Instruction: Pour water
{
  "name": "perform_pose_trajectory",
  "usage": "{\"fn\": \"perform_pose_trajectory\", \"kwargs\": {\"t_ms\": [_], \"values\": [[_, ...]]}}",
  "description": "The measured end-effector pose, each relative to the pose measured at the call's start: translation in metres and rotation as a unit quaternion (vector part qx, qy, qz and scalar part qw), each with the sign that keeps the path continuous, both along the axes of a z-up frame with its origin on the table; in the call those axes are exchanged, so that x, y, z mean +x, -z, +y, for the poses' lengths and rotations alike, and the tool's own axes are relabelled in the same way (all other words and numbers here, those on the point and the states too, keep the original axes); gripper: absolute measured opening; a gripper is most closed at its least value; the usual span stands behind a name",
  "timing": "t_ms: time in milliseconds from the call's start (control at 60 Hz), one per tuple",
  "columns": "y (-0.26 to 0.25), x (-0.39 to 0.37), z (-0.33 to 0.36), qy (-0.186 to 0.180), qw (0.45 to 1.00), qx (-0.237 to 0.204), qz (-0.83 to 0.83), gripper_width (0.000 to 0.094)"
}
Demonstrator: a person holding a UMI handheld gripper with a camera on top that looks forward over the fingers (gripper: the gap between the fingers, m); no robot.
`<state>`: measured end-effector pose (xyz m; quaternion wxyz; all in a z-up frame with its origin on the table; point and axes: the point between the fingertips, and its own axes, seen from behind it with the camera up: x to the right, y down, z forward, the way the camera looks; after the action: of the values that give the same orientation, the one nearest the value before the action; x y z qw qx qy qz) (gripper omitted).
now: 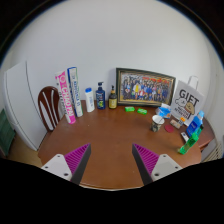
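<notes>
The gripper (pixel 112 160) hangs over the near part of the brown table (pixel 110 140), its fingers (pixel 76 158) spread wide apart with nothing between them. Far beyond them, at the wall, stand a white bottle (pixel 89 99) and a blue bottle (pixel 100 96), touching or nearly so. Right of these leans a framed picture (pixel 145 88). Farther right stands a "GIFT" sign (pixel 186 101), and left a wooden chair (pixel 50 106).

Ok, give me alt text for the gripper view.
The hand-held gripper hangs open over a brown table, holding nothing. Bottles, a framed photo and a gift bag line the far edge by the white wall.
</notes>
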<state>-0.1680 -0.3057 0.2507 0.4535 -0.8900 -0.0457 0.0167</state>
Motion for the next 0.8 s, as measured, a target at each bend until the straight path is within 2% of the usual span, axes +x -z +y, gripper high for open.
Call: {"fn": "perform_pose_trajectory", "kwargs": {"t_ms": [283, 500, 583, 800], "values": [[0.008, 0.086, -0.004, 0.025, 0.999, 0.031, -0.001, 0.0851], [0.045, 0.208, -0.019, 0.047, 0.998, 0.041, -0.008, 0.0850], [0.067, 0.260, -0.023, 0.058, 0.998, 0.031, -0.005, 0.0853], [0.106, 0.389, 0.005, 0.095, 0.994, 0.047, 0.007, 0.0858]]}}
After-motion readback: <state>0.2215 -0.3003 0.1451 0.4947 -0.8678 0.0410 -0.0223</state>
